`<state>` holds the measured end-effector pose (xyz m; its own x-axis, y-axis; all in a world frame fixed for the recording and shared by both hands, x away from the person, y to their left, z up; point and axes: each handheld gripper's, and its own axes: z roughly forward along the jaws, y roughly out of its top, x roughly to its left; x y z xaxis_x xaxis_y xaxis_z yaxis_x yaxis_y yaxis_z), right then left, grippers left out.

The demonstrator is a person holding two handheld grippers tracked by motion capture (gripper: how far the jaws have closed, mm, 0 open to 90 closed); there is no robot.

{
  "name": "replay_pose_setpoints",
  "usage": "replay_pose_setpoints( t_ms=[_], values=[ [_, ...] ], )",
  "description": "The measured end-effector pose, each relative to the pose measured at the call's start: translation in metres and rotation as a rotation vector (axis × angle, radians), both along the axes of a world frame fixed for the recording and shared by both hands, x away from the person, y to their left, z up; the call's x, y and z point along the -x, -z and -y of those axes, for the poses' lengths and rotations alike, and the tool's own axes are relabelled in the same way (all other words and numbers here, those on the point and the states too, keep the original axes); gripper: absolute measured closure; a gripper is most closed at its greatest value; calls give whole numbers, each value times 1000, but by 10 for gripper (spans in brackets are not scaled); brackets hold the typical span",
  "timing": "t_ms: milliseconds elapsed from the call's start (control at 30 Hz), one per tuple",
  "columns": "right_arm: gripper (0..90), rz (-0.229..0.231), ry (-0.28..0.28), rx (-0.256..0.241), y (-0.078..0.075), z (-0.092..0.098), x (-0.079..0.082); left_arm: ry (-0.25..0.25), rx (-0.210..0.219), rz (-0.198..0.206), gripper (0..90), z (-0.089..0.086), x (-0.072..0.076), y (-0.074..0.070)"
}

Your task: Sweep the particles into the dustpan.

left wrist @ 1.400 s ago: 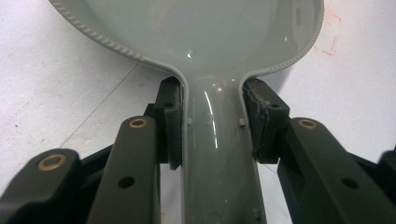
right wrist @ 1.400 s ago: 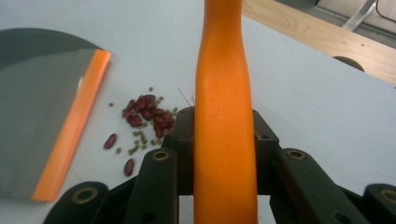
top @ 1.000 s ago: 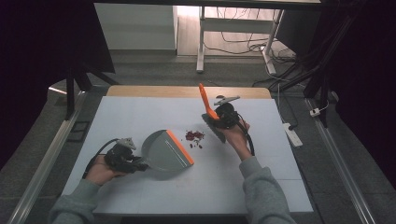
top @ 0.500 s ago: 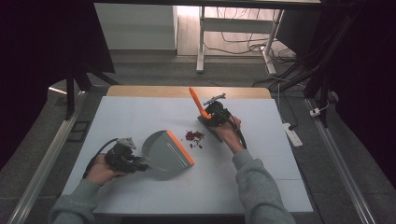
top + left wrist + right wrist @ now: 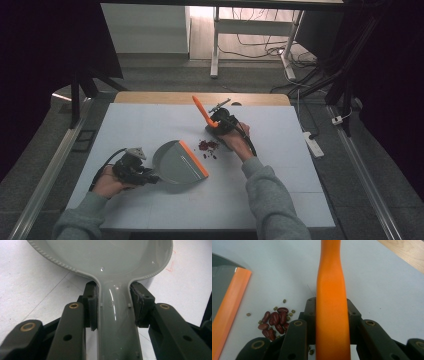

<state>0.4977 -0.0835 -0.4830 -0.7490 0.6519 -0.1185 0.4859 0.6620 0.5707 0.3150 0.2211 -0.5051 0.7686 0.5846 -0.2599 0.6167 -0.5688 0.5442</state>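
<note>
Starting at left, we see the left hand-held gripper (image 5: 150, 177) pinching the grey dustpan (image 5: 179, 161) by its handle, pan flat on the white tabletop (image 5: 280, 200), orange lip toward the right. Just right of the lip lies a small bean pile (image 5: 207, 146). Right hand-held gripper (image 5: 214, 123) clamps an orange brush handle (image 5: 331, 310), tilted up far-left.

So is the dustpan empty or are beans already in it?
Empty. The dustpan's grey pan shows bare in the high and left gripper views; the red beans lie on the table beyond its orange lip.
</note>
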Motion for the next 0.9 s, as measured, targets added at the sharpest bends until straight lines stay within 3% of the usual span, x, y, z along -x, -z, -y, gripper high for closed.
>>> replay_pose_setpoints(
  t_ms=[900],
  values=[
    [705, -5, -68, 36, 2, -22, 12, 6, 0, -6, 614, 2, -1, 0]
  ],
)
